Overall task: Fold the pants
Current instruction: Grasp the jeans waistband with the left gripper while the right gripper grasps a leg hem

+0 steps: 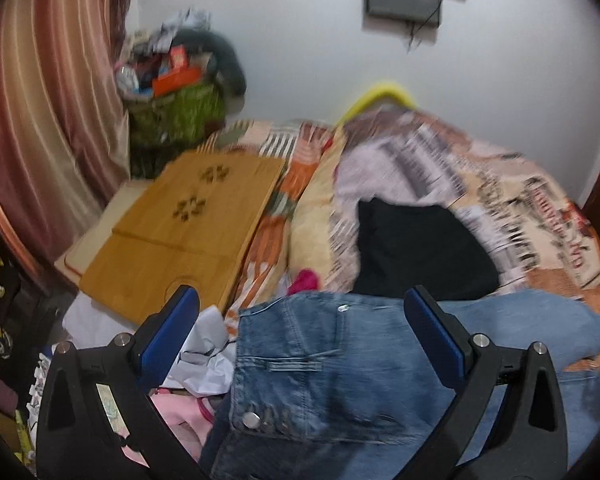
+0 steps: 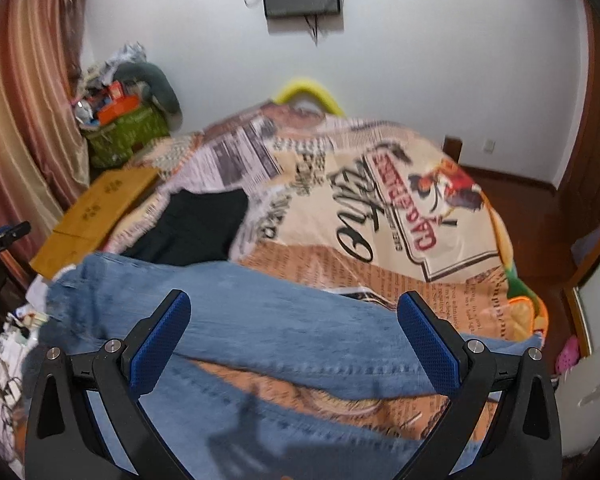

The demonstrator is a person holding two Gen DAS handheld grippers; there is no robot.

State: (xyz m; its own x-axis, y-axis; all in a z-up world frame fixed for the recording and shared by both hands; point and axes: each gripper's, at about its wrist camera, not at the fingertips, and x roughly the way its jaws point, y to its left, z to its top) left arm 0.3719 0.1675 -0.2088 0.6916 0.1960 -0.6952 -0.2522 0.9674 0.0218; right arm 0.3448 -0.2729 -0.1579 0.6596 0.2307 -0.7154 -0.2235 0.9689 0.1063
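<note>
Jeans (image 1: pixel 300 364) spread across printed bedcover (image 2: pixel 380 208), waistband end with metal button between and below left gripper (image 1: pixel 300 312) fingers, legs running under and between right gripper (image 2: pixel 294 316) fingers. Both pairs of blue-padded fingers wide apart, clamped on nothing, hovering just above denim. Black garment (image 1: pixel 420 248) beyond left fingertips, on bedcover. Wooden board (image 1: pixel 180 232) ahead of left finger, flat near striped curtain (image 1: pixel 40 120). Green basket (image 2: pixel 124 132) of clutter far ahead, against white wall. Pink and white clothes (image 1: pixel 184 412) below left finger.
</note>
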